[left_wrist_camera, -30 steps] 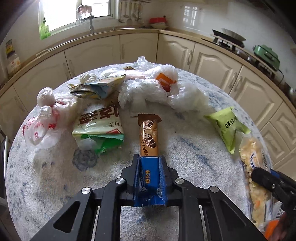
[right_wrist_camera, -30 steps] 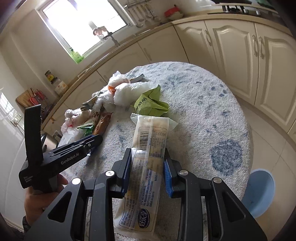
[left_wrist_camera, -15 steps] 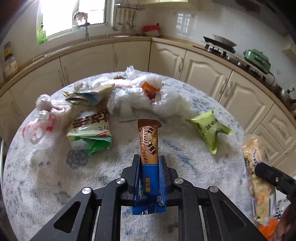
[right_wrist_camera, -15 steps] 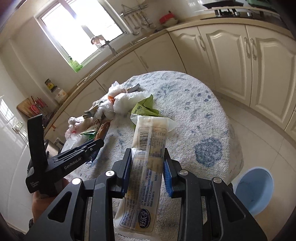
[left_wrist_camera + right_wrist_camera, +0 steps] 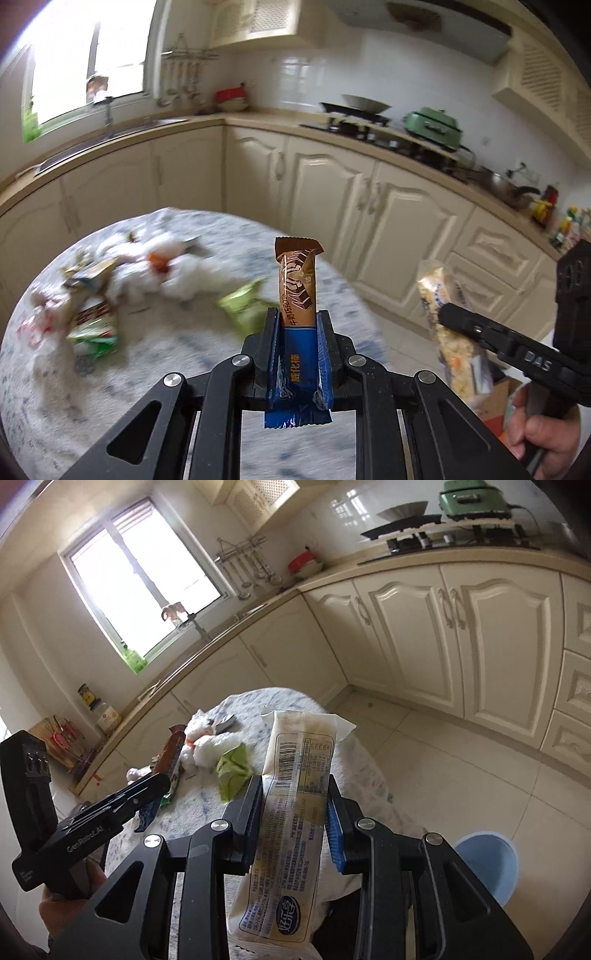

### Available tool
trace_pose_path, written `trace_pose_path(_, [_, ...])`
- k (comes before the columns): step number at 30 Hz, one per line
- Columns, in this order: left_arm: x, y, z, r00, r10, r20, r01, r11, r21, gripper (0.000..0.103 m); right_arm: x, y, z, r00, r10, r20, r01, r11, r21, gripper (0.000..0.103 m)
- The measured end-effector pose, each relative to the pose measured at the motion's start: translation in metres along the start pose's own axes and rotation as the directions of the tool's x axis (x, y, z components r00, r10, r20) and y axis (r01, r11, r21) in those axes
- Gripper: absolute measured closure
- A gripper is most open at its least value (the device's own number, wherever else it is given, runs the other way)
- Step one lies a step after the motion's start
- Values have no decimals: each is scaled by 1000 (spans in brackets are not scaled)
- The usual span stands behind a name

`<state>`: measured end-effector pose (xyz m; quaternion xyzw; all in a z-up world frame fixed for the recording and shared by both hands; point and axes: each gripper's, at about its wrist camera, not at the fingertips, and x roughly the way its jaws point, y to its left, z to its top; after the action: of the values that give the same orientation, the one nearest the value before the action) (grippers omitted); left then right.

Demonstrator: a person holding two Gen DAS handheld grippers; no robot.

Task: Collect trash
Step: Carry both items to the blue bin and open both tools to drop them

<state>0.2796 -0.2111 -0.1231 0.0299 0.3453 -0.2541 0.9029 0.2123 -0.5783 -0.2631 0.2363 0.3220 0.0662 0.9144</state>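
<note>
Left wrist view: your left gripper (image 5: 297,334) has its fingers clamped tight on a brown-and-blue chocolate bar wrapper (image 5: 297,295), which stands up out of the jaws above the round table (image 5: 184,406). On the table beyond the wrapper lie a green packet (image 5: 245,308), crumpled white plastic bags (image 5: 184,273) and a heap of other wrappers (image 5: 92,317) toward the table's left side, all blurred. Right of the table, your right gripper (image 5: 294,808) is closed on a long pale snack packet (image 5: 291,812), pads pressing its two sides, the packet held off the table over its near edge. Your right hand (image 5: 543,435) grips that tool's handle. A light blue bin (image 5: 487,864) stands on the tiled floor, right of the table.
</note>
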Motion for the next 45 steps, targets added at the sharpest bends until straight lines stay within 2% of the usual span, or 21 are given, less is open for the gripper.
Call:
trace_pose_path(5, [31, -62, 9, 992, -118, -35, 121, 989, 80, 88, -30, -56, 9, 990, -133, 49, 131, 991, 43, 72])
trace_pose_path(10, [98, -119, 1, 963, -212, -166, 228, 970, 84, 88, -37, -130, -2, 959, -282, 12, 278, 953, 118, 72])
trace_pose_path(14, [164, -146, -22, 934, -212, -289, 245, 966, 84, 88, -21, -199, -29, 934, -348, -84, 358, 914, 193, 72])
trace_pose_path(20, [282, -182, -67, 866, -176, -468, 231, 971, 62, 88, 25, -290, -80, 906, -352, -236, 413, 860, 300, 72])
trace_pose_path(22, [318, -195, -78, 839, -173, -516, 232, 971, 51, 88, 36, -312, -94, 901, -342, -266, 418, 846, 329, 72])
trace_pose_path(27, [398, -206, -86, 802, -144, -579, 221, 973, 65, 86, 53, -339, -114, 892, -338, -299, 434, 825, 361, 69])
trace_pose_path(29, [408, -216, -89, 806, -116, -581, 201, 976, 84, 77, 54, -345, -115, 889, -344, -301, 442, 816, 372, 69])
trace_pose_path(31, [415, -219, -87, 813, -98, -574, 185, 978, 96, 48, 53, -348, -116, 889, -342, -303, 442, 814, 378, 69])
trace_pose_path(34, [417, -221, -77, 843, -67, -535, 154, 981, 120, 26, 46, -349, -118, 889, -347, -297, 445, 808, 386, 64])
trace_pose_path(37, [416, -228, -68, 858, -40, -512, 136, 979, 151, 16, 37, -347, -119, 891, -352, -287, 446, 796, 409, 51])
trace_pose_path(39, [410, -235, -62, 871, -35, -491, 135, 976, 170, 14, 30, -343, -118, 892, -354, -280, 446, 789, 423, 30])
trace_pose_path(41, [405, -240, -54, 882, -37, -469, 139, 973, 186, 13, 22, -337, -117, 892, -361, -272, 449, 780, 436, 15])
trace_pose_path(45, [378, -249, -40, 910, -73, -407, 161, 969, 185, 11, 6, -318, -111, 901, -361, -241, 433, 782, 448, 0])
